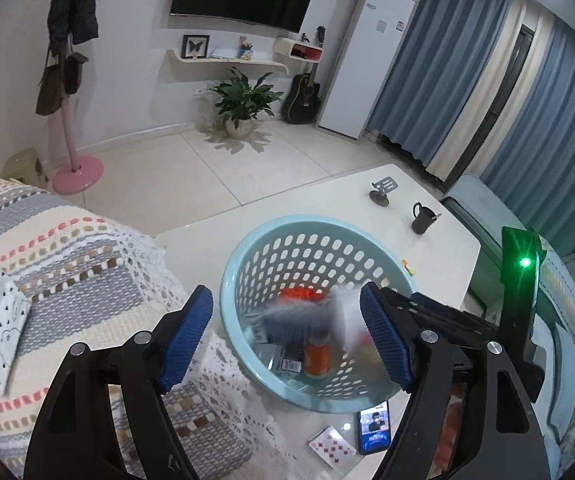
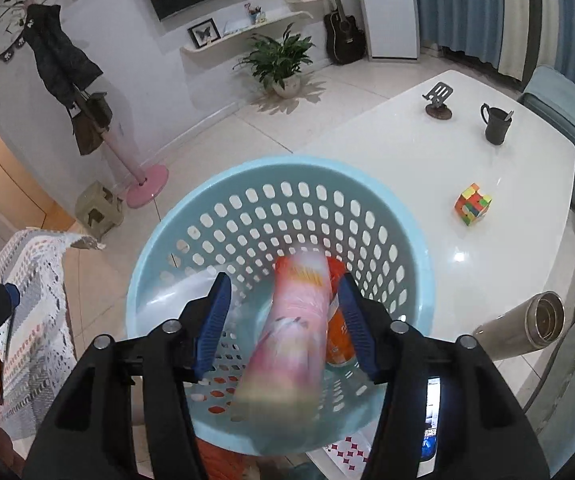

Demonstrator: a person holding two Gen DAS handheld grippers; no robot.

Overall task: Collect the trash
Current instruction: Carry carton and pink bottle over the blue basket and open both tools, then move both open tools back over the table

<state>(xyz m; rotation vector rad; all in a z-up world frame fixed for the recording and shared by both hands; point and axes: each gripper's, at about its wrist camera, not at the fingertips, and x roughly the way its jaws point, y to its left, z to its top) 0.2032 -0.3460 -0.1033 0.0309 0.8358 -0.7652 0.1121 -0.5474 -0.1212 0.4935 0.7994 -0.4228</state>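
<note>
A light blue perforated basket (image 1: 243, 252) stands on the white table (image 1: 439, 248); it also shows in the right wrist view (image 2: 191, 216). My left gripper (image 1: 287, 336) is open above it, and a blurred dark blue and white wrapper (image 1: 303, 316) hangs in the air between the fingers. An orange can (image 1: 316, 358) lies in the basket. My right gripper (image 2: 285, 324) is open above the basket, with a blurred pink packet (image 2: 287, 332) in the air between the fingers and the orange can (image 2: 337, 340) below it.
On the table are a dark mug (image 2: 495, 124), a phone stand (image 2: 439, 98), a colour cube (image 2: 472, 204), a steel flask (image 2: 527, 326), a phone (image 1: 375, 426) and playing cards (image 1: 332, 446). A crochet-covered sofa (image 1: 67, 272) lies to the left.
</note>
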